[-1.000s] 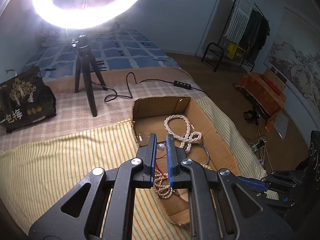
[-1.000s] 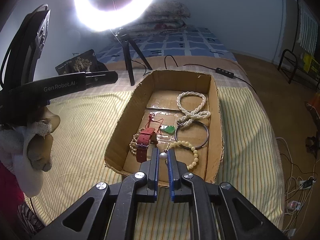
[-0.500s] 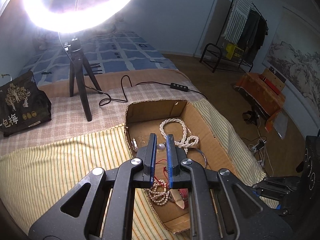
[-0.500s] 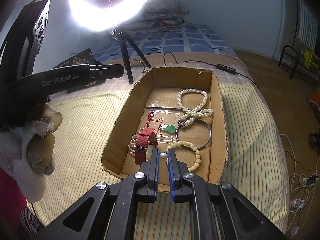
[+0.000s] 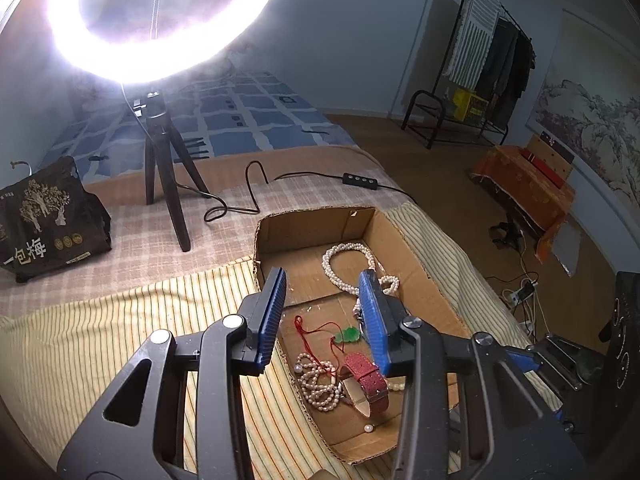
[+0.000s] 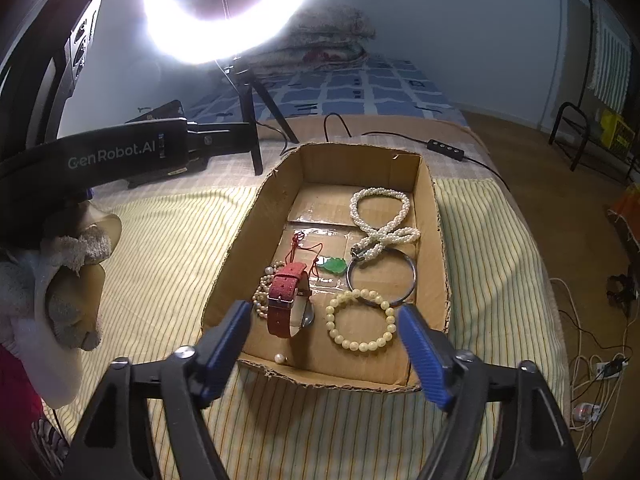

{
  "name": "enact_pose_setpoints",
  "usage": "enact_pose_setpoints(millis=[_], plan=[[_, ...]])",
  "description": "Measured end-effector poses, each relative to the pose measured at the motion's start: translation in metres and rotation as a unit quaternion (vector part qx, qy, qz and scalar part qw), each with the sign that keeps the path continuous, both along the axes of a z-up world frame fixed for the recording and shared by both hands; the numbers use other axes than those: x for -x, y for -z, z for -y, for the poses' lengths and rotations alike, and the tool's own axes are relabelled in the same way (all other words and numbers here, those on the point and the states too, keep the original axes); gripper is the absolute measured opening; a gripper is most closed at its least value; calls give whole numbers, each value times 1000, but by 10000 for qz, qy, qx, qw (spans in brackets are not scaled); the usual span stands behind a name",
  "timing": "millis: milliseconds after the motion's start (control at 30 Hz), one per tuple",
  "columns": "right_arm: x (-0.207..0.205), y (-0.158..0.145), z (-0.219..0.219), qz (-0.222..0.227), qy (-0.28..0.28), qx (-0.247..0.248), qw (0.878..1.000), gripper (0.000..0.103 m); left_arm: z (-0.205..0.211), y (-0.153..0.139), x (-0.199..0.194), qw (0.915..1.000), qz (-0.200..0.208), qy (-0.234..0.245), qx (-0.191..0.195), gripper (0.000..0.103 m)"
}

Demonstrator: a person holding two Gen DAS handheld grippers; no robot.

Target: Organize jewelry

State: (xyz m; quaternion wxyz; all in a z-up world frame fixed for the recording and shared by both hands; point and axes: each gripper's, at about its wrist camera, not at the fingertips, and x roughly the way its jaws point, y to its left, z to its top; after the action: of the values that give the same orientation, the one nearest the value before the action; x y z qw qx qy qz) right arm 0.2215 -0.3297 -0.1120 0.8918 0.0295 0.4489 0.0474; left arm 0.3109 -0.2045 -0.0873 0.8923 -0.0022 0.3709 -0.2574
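Observation:
An open cardboard box (image 6: 360,168) (image 5: 312,232) lies on the striped bedcover. Inside are a twisted pearl necklace (image 6: 380,236), a green pendant (image 6: 334,266) on red cord, a red watch (image 6: 286,300) (image 5: 366,376), a small pearl strand (image 5: 316,384), a cream bead bracelet (image 6: 360,346) and a metal bangle (image 6: 412,276). One loose pearl (image 6: 279,358) (image 5: 368,428) rests on the floor at the near end. My left gripper (image 5: 323,273) hovers over the box, jaws opening, nothing between them. My right gripper (image 6: 323,308) hangs above the near end, jaws opening wide and empty.
A lit ring light on a tripod (image 5: 166,184) stands behind the box, its cable and switch (image 5: 360,180) trailing right. A black bag (image 5: 48,224) sits at far left. A gloved hand (image 6: 60,280) holds the left gripper. The bed edge drops to the floor on the right.
Both grippers went from shut on a small pearl each to open. The pearls have left the jaws, and one now lies on the box floor near the front wall.

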Motion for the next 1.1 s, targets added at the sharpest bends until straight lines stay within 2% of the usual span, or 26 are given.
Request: enact_pose_setpoints(millis=[67,267,433,900,1100], plan=[[1,0,-1,27,21,42,10000,86,0,-1,0,10000,9,4,-5,52],[1,-2,-3,53,89,140,9998,94,-6,-9,7,9997,214,-99,-18,78],[6,-9,-6,180,191,254,9993,102,-15,-17,12,9994,302,-173,-49,80],[24,-42,-27,552,398,771,9947,103,-52,-44,42,9970,665,-339,-193,80],[39,-64,-34,808,507,732,9928,103,-70,-60,64,9947,888,-431,-289,80]])
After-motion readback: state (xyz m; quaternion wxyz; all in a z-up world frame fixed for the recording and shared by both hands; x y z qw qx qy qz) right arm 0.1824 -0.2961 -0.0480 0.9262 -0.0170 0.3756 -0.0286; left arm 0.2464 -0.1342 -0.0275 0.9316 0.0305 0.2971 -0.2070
